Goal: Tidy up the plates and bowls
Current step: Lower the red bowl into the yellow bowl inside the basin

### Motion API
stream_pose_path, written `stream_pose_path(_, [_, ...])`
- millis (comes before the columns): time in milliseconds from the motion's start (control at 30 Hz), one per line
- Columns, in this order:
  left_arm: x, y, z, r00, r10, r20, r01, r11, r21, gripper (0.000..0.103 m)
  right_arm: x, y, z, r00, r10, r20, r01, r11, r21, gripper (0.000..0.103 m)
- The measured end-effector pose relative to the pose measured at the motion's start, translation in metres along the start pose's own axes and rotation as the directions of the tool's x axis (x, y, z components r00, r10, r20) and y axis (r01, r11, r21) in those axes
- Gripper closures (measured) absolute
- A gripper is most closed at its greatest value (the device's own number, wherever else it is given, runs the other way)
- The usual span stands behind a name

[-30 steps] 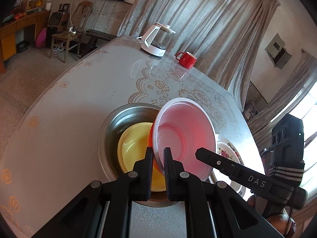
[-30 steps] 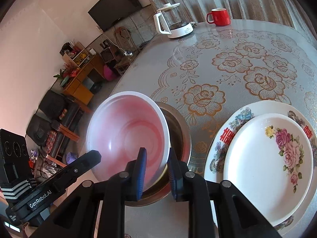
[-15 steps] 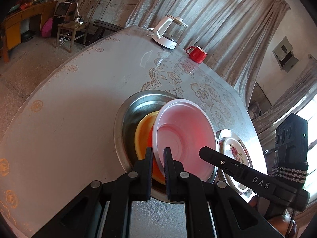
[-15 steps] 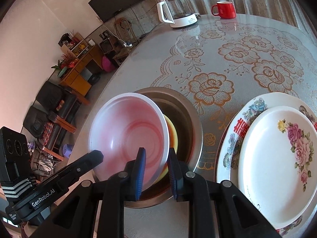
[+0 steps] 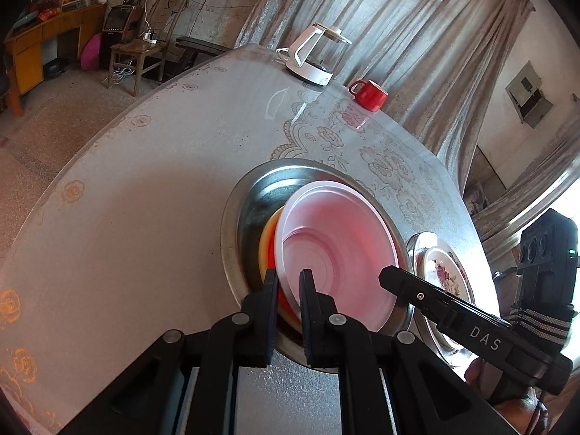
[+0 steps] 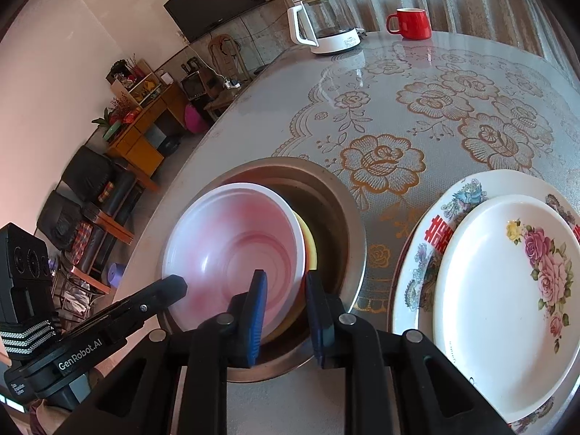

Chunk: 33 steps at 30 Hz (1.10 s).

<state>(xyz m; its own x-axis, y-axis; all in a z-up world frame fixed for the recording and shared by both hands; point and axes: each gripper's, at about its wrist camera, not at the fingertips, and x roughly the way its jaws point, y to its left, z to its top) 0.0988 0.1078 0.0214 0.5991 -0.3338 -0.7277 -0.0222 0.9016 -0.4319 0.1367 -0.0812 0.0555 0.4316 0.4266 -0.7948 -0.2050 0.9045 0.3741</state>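
Two hand-held grippers angle steeply down over a round surface [image 6: 453, 72] covered in a gold-flowered cloth, each clamped on the near rim of one pale pink bowl [image 5: 340, 253]. The left hand-held gripper [image 5: 288, 282] pinches the rim at the bowl's left side with its jaws nearly closed; the right hand-held gripper [image 6: 284, 286], blue-padded, grips the rim at the bowl's right side, its jaws having just narrowed a little on it. The bowl sits tilted inside a wide steel basin [image 6: 348, 224], over an orange bowl [image 5: 270, 250] and a yellow one [image 6: 311, 250] nested beneath.

Only the right wrist view shows the stacked plates plainly: a white plate with pink roses [image 6: 507, 290] lying on a larger plate [image 6: 446, 217] printed with red characters, just right of the basin. It also shows a wall television [image 6: 217, 3]. The left wrist view takes in the curtains [image 5: 398, 36] and a wall panel [image 5: 529, 94].

A white-and-glass kettle [image 5: 315, 58] and a red mug [image 5: 369, 95] stand at the far edge. The right tool reads "DAS", the left "GenRobot.AI".
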Motion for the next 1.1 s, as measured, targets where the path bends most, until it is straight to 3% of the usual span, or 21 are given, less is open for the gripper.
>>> stream_pose_path(433, [-0.001,-0.016,-0.007,0.991,0.109,0.079,-0.12,0.983,0.14,0.084,0.0,0.006,-0.004,0.995,-0.095,0.039,0.098,0.991,-0.091,0.089])
stream_pose_path(1100, [-0.005,-0.018,-0.011,0.981,0.138,0.134,-0.16,0.973,0.164,0.081,-0.01,0.012,-0.012,0.991,-0.104,0.082,0.114,0.985,-0.13,0.084])
